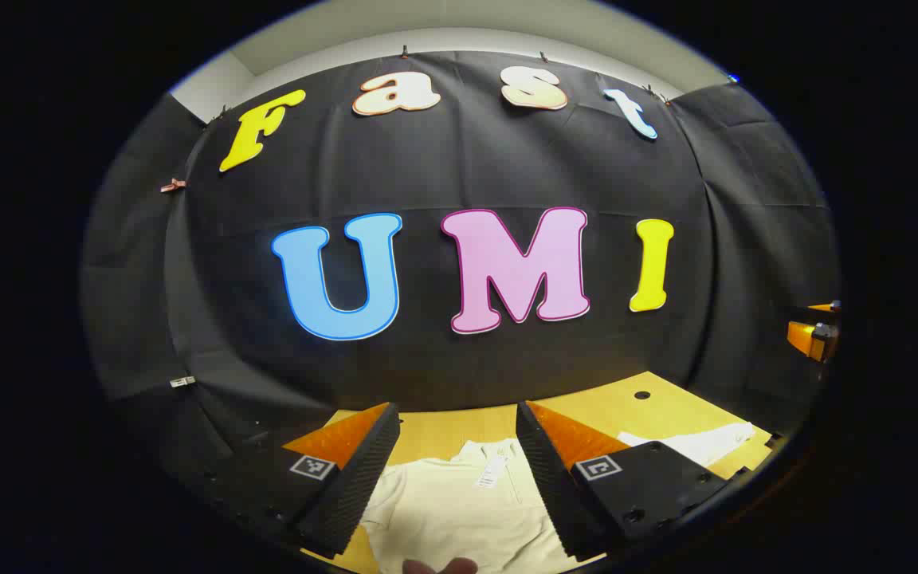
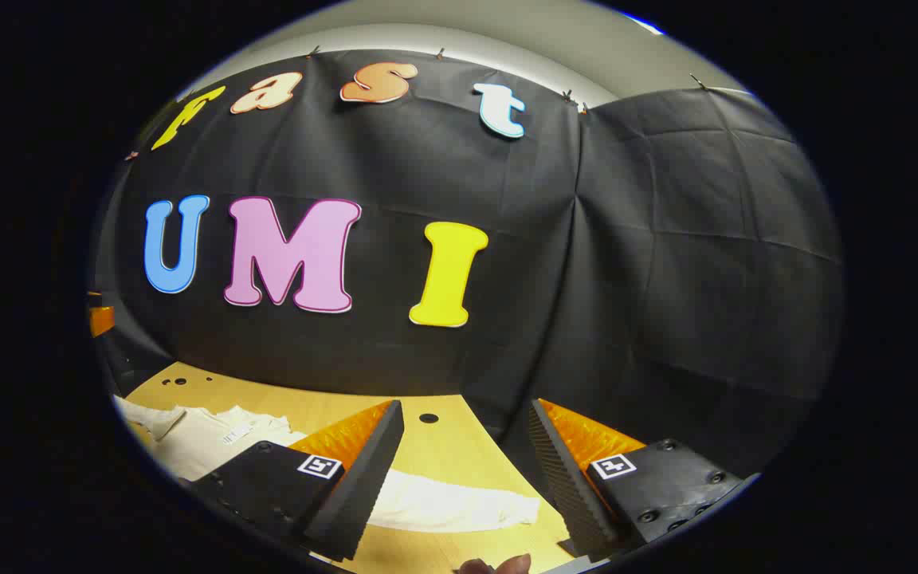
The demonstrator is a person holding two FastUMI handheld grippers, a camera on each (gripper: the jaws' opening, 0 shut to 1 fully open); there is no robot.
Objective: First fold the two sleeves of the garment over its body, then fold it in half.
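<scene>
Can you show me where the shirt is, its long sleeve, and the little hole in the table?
shirt (image 1: 459, 510), left gripper view, on its body below the collar.
sleeve (image 2: 459, 502), right gripper view, mid-sleeve, lying flat.
hole (image 2: 428, 418), right gripper view, in the table top.

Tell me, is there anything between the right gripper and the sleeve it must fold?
Nothing visible. The right gripper is open above the wooden table, and the white sleeve lies flat and spread out just ahead of its fingers, with bare table around it.

The cream garment (image 1: 459, 510) lay flat on the wooden table (image 1: 666, 406), collar toward the wall (a tag showed there). One sleeve (image 2: 459, 502) stretched sideways, unfolded.
</scene>
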